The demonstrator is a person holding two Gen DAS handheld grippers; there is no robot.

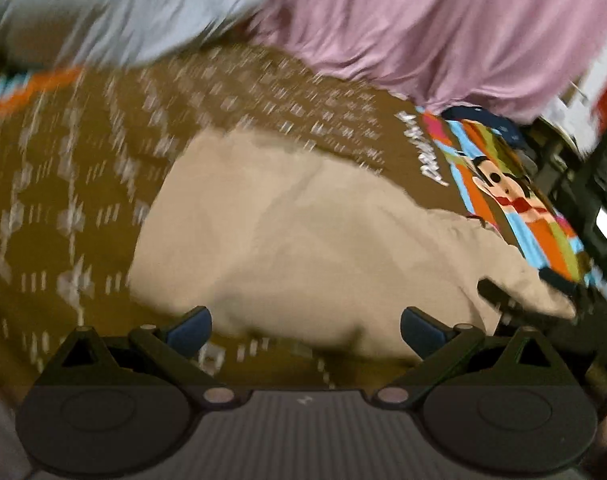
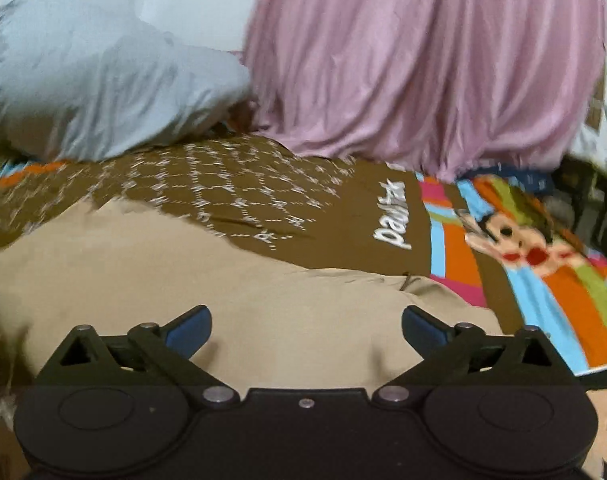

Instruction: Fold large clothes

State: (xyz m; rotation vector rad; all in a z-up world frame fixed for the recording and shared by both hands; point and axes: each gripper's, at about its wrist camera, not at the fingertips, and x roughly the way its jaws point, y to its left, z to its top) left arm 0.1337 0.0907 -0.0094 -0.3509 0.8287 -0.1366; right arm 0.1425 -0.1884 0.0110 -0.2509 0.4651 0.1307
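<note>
- Left claw (image 1: 305, 326) is sitting spread wide, blue-padded fingers (image 1: 189, 330) well apart, nothing between them. It is hovering over the near edge of the beige, soft, crumpled garment (image 1: 303, 240).
- Right claw (image 2: 305, 326) is likewise gaping, gripping nothing, directly over the same beige garment (image 2: 231, 292). In the left wrist view it is showing as a dark shape (image 1: 499, 294) at the garment's right end.
- My read: both are lining up on the near hem, one toward each end, so the cloth lifts evenly for a fold. No pinch yet.
- The garment is lying flattish on the bed, on a brown bedspread with a white lattice print (image 2: 223, 196). A flat, bare stretch of spread is likely why it is laid there.
- A multicoloured striped border with a cartoon monkey face (image 2: 515, 248) is running along the spread's right side, just beside the garment.
- Beyond: a pale blue-grey pillow (image 2: 103, 92) at the back left and a pink pleated curtain (image 2: 423, 60) hanging behind.
- Containers: none visible, so nothing to report inside any.
- The left view is motion-blurred; fine detail of the hem is not readable.
</note>
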